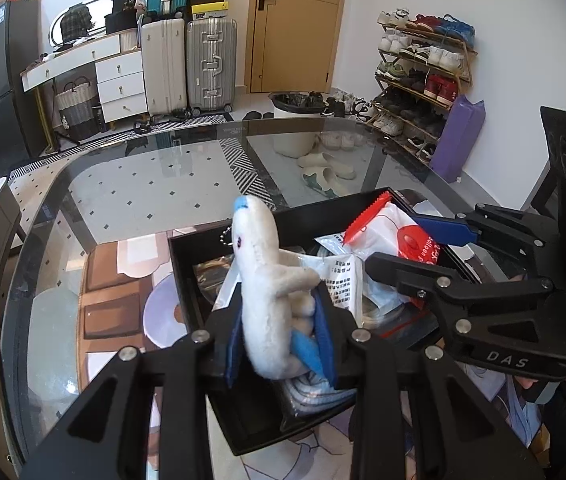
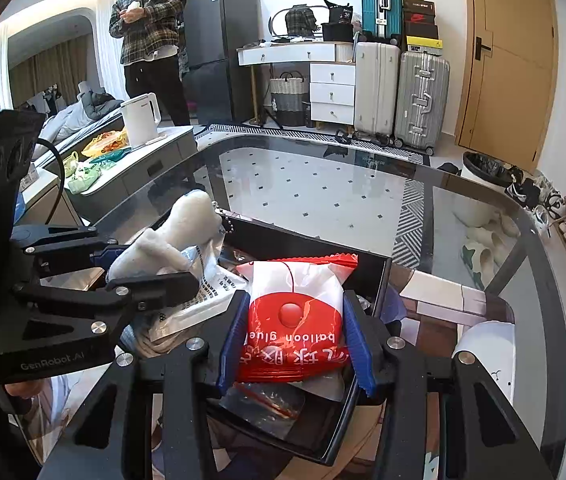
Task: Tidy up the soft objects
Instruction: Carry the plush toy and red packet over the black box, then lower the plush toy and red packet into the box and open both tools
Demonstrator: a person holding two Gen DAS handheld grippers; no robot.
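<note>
My left gripper (image 1: pixel 281 332) is shut on a white and blue plush dolphin (image 1: pixel 263 276) with a bead chain, held upright over the black box (image 1: pixel 179 264). The dolphin also shows in the right wrist view (image 2: pixel 179 232), with the left gripper (image 2: pixel 139 276) around it. My right gripper (image 2: pixel 293 332) is shut on a red and white balloon glue packet (image 2: pixel 295 312) over the same box (image 2: pixel 379 276). In the left wrist view the right gripper (image 1: pixel 399 248) holds that packet (image 1: pixel 399 228). Several plastic bags (image 1: pixel 343 280) lie in the box.
The box stands on a glass table (image 1: pixel 143 184) near its front edge. A side table with a white kettle (image 2: pixel 141 118) stands left. A person (image 2: pixel 151 36) stands behind it. Suitcases (image 1: pixel 211 64), a shoe rack (image 1: pixel 423 72) and a bin (image 1: pixel 299 108) line the room.
</note>
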